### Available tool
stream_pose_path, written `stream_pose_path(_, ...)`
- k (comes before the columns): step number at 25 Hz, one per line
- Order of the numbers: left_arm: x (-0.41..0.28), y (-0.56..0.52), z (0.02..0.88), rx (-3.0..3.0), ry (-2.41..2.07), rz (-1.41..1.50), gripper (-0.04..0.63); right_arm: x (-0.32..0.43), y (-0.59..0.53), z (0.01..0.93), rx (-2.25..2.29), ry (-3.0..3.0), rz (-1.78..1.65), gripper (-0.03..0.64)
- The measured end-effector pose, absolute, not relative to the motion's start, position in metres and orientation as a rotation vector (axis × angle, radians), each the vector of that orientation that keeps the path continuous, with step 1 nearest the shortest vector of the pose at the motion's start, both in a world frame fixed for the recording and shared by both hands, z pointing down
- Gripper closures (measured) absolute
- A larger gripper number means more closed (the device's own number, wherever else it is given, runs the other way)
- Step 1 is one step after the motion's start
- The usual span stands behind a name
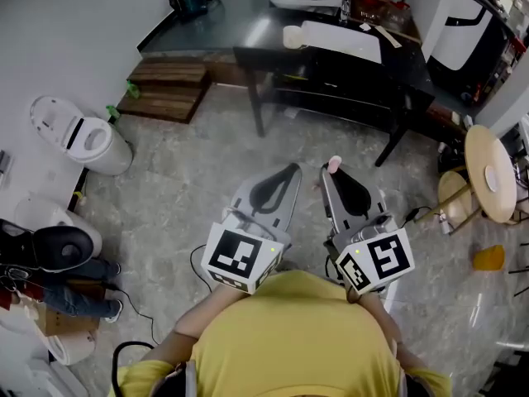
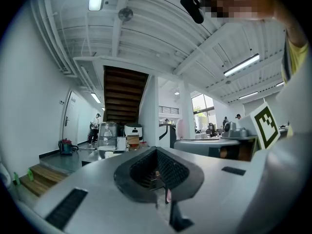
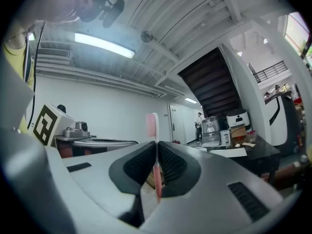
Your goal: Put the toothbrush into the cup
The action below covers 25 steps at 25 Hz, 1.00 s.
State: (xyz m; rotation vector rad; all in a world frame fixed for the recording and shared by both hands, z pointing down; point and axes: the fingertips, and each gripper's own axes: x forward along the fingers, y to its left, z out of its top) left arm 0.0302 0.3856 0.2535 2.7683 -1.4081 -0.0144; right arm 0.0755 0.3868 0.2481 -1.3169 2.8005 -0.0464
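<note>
While the right tool [image 1: 329, 174] is clamped on the pink toothbrush [image 3: 156, 169], held upright with its bristle head on top, the cream cup [image 1: 293, 35] sits on the dark bench [image 1: 223, 23] well ahead and slightly left; the left tool [image 1: 288, 172], closed and empty, is about as near.

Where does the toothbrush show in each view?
Head view: toothbrush sticks out at the right gripper tip, mid-frame.
Left gripper view: cannot be made out for sure.
Right gripper view: dead centre, the toothbrush stands upright, clamped between the jaws.
Shared landmark: the dark table, beyond the jaws in both gripper views.
</note>
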Motion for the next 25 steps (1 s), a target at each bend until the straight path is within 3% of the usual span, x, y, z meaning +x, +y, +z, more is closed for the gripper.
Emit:
stream_pose_path(14,0.035,0.361,0.265,2.73,-1.422,0.002,0.586,0.083,0.363,0.26,-1.293,2.814,-0.111,0.583)
stream_pose_path(25,0.021,0.262,0.267,2.74,-1.39,-0.008,0.586,0.066,0.265,0.263,-1.308,2.822,-0.109,0.583)
